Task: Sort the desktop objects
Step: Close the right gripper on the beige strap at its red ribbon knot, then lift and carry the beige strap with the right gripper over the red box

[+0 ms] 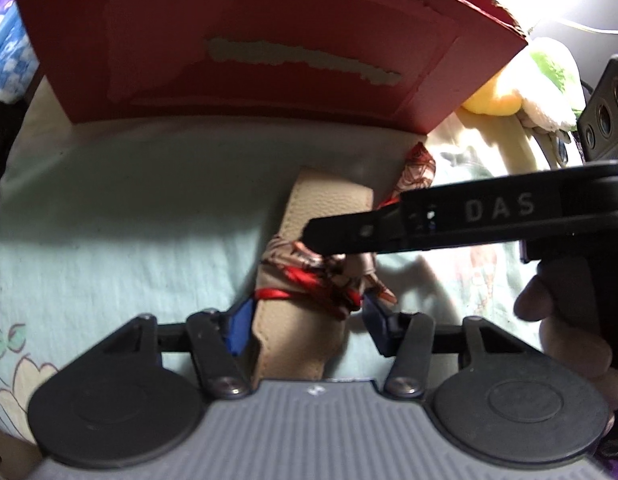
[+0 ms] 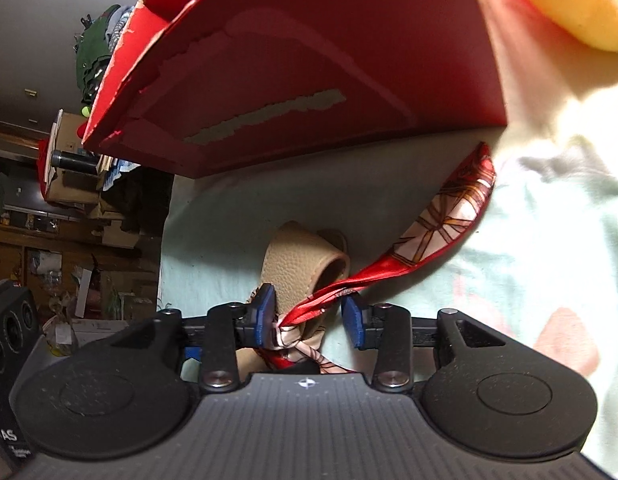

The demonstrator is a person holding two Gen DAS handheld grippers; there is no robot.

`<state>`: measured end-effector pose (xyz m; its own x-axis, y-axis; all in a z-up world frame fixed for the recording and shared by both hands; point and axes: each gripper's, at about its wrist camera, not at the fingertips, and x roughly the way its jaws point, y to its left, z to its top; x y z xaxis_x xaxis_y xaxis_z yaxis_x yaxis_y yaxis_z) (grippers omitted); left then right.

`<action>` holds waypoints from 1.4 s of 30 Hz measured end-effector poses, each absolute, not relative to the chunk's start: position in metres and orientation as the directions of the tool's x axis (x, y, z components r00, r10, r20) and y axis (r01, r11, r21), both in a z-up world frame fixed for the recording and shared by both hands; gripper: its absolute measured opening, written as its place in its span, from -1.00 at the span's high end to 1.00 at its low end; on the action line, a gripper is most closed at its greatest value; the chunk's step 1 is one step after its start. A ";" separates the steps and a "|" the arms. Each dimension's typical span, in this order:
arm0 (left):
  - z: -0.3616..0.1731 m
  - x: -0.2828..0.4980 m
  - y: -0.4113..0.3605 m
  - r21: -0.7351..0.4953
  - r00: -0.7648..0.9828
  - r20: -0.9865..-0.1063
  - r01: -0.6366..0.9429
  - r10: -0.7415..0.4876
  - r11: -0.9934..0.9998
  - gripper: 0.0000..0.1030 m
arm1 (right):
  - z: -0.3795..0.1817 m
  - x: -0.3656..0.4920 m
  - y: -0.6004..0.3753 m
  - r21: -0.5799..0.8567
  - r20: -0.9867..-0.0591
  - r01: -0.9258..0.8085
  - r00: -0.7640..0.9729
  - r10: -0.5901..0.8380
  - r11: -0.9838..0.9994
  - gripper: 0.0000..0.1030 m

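Note:
A beige leather strap [image 1: 305,320] with a red patterned silk scarf [image 1: 321,280] knotted round it lies on the pale cloth in front of a red cardboard box [image 1: 249,40]. My left gripper [image 1: 307,320] straddles the strap, jaws open wide beside it. My right gripper [image 2: 309,316] is open around the scarf knot [image 2: 297,328], with the strap loop [image 2: 301,260] just ahead; the scarf's tail [image 2: 449,216] runs off to the right. In the left wrist view the right gripper's black body [image 1: 449,216] reaches in from the right over the knot.
The red box [image 2: 309,60] stands close behind the strap. A yellow and green plush toy [image 1: 521,84] lies at the box's right. A pale printed cloth [image 1: 109,220] covers the surface. Cluttered shelves [image 2: 49,200] stand far left in the right wrist view.

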<state>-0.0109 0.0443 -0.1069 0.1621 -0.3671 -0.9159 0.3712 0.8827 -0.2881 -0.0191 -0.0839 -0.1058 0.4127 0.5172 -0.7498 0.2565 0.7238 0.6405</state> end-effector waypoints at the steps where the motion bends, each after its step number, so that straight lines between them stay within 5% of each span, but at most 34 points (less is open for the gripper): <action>1: -0.107 -0.010 0.044 -0.289 0.162 -0.915 0.373 -0.368 0.882 -0.06 | -0.105 -0.019 -0.081 0.634 -0.753 0.248 0.413 0.512 0.732 0.16; 20: -0.081 -0.031 0.008 -0.301 0.169 -0.891 0.474 -0.421 0.828 0.13 | -0.082 -0.043 -0.107 0.634 -0.726 0.196 0.484 0.488 0.748 0.32; 42: 0.030 -0.026 -0.120 -0.215 0.339 -0.764 0.670 -0.550 0.711 0.12 | 0.030 -0.080 -0.222 0.577 -0.583 0.130 0.757 0.295 0.806 0.35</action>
